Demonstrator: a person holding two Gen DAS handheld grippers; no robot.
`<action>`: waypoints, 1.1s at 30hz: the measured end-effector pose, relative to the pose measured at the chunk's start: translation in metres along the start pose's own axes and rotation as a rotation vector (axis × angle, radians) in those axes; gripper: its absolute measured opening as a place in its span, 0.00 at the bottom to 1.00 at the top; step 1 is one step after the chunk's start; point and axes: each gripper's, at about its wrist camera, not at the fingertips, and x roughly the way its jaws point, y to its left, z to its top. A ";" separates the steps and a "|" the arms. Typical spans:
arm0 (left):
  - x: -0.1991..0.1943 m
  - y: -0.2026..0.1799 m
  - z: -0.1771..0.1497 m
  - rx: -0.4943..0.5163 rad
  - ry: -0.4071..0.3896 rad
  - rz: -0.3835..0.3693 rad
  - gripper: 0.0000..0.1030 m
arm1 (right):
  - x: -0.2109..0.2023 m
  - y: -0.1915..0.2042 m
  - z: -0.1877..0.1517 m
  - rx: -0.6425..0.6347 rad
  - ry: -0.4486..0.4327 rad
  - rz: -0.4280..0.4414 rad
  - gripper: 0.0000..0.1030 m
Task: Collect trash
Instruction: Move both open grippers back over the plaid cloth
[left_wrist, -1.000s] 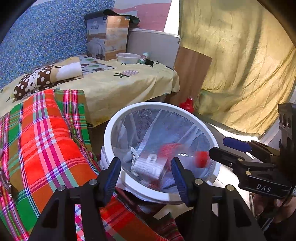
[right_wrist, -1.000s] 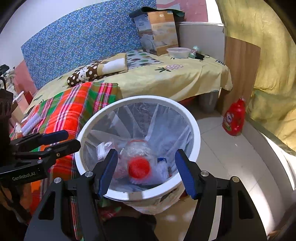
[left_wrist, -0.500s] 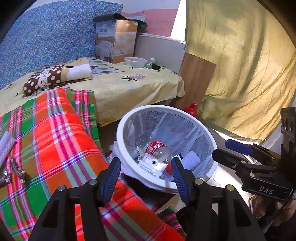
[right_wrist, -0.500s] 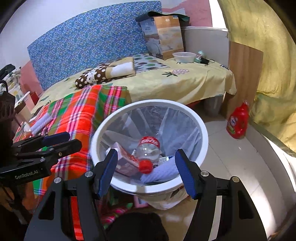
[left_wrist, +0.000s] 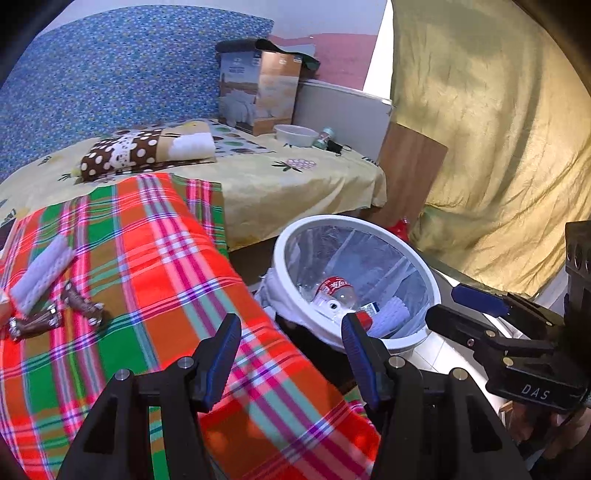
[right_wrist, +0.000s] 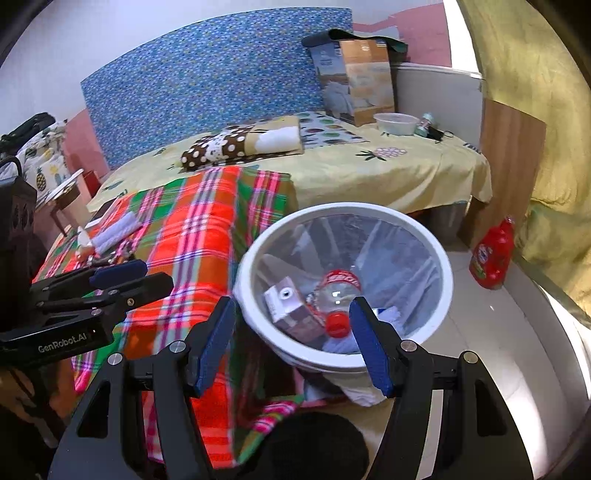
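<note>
White round plastic trash bin (right_wrist: 441, 266) lined with a clear bag sits on the floor beside the bed, at 1 o'clock of the right gripper (right_wrist: 291, 341) in the right wrist view. Inside it: a clear plastic bottle with red cap and red label (right_wrist: 338, 299), a pale pinkish carton (right_wrist: 291, 308) touching the bottle at its 9 o'clock, and white foam netting (right_wrist: 388, 317) at 4 o'clock. Right gripper: jaws wide, nothing between them. Left gripper (left_wrist: 291, 356): jaws wide, empty, over the red-green plaid blanket (left_wrist: 155, 280). Still uncollected at 9 o'clock on the blanket in the left wrist view: a white foam net sleeve (left_wrist: 40, 273) and two brown crumpled wrappers (left_wrist: 79, 302), close together; something pale at the frame edge beside them, unidentified. Judgement: task partly done, three items binned, at least three left; next pick likely the left gripper's.
</note>
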 end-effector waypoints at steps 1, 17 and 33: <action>-0.004 0.002 -0.001 -0.004 -0.004 0.005 0.55 | 0.000 0.003 0.000 -0.005 0.000 0.007 0.64; -0.043 0.044 -0.030 -0.083 -0.031 0.070 0.55 | 0.006 0.048 -0.007 -0.087 0.028 0.112 0.64; -0.075 0.095 -0.053 -0.156 -0.050 0.181 0.54 | 0.018 0.091 -0.004 -0.172 0.052 0.231 0.64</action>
